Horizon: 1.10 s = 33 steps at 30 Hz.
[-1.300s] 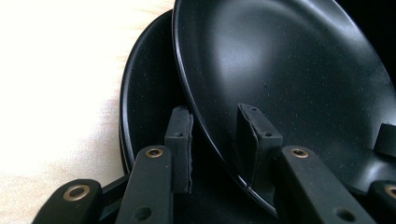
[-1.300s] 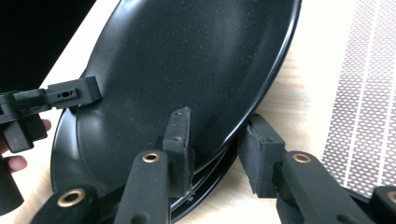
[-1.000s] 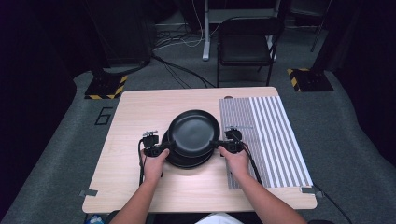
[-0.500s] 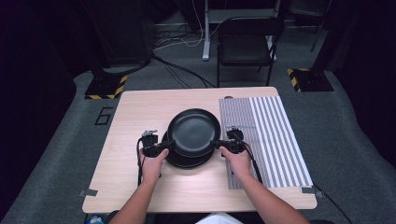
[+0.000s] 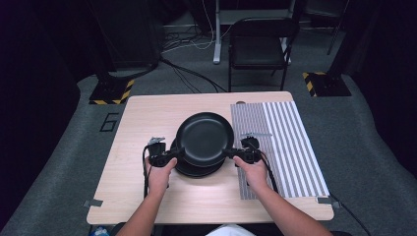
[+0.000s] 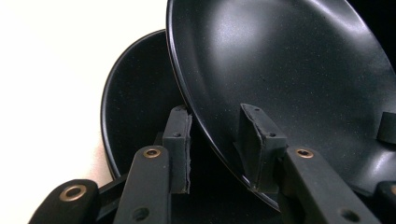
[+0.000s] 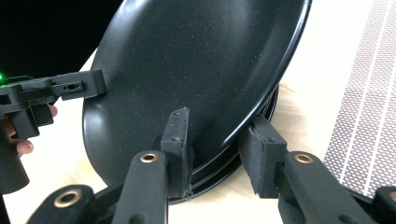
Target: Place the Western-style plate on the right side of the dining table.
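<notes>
A black plate (image 5: 204,137) hangs tilted just above a stack of black plates (image 5: 196,170) in the middle of the wooden table (image 5: 147,113). My left gripper (image 5: 177,155) is shut on its left rim and my right gripper (image 5: 231,153) on its right rim. In the left gripper view the plate (image 6: 289,70) has its rim between the two pads of the left gripper (image 6: 217,114), with the stack's top plate (image 6: 135,93) underneath. In the right gripper view the right gripper (image 7: 219,121) clamps the rim of the plate (image 7: 196,60) above the stack (image 7: 224,172).
A grey striped mat (image 5: 285,142) covers the right part of the table, right beside the stack. A black folding chair (image 5: 258,49) stands beyond the far edge. Bare wood lies to the left and toward the person's side.
</notes>
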Each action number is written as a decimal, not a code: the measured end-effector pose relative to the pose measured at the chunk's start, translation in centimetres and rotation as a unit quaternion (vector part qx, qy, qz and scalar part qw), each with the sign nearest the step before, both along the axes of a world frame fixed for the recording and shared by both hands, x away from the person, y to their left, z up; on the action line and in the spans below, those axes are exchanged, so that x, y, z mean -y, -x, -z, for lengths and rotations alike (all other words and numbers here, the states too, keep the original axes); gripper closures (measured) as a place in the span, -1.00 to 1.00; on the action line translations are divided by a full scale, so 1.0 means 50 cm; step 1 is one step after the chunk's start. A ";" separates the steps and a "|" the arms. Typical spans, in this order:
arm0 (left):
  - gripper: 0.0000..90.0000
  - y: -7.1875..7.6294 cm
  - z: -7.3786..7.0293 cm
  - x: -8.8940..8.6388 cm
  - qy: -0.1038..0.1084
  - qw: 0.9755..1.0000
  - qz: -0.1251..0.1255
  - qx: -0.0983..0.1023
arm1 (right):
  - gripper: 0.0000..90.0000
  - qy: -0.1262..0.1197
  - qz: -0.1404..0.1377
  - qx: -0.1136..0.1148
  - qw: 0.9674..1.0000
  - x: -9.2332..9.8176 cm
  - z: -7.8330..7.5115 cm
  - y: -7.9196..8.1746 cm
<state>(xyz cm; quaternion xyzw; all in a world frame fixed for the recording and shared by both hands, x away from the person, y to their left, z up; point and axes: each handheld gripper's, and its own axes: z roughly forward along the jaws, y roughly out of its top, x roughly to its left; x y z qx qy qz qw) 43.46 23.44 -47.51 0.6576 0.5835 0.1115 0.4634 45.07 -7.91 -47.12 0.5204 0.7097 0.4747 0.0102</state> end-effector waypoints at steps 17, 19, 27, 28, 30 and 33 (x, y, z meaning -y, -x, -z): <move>0.45 0.009 -0.007 0.019 -0.014 1.000 0.011 0.001 | 0.41 -0.011 -0.038 -0.008 0.999 0.033 0.003 0.004; 0.45 0.010 -0.008 0.020 -0.015 1.000 0.011 0.001 | 0.41 -0.013 -0.040 -0.012 0.999 0.035 0.004 0.003; 0.46 0.010 -0.017 0.020 -0.021 1.000 0.015 0.004 | 0.42 -0.017 -0.048 -0.015 0.999 0.038 0.002 -0.002; 0.46 0.009 -0.018 0.020 -0.023 1.000 0.015 0.004 | 0.42 -0.016 -0.049 -0.013 0.999 0.038 0.002 -0.001; 0.46 0.008 -0.020 0.020 -0.024 1.000 0.018 0.002 | 0.42 -0.013 -0.050 -0.008 0.999 0.038 0.000 0.000; 0.46 0.008 -0.024 0.020 -0.022 1.000 0.017 0.003 | 0.42 -0.011 -0.049 -0.006 0.999 0.038 -0.005 0.001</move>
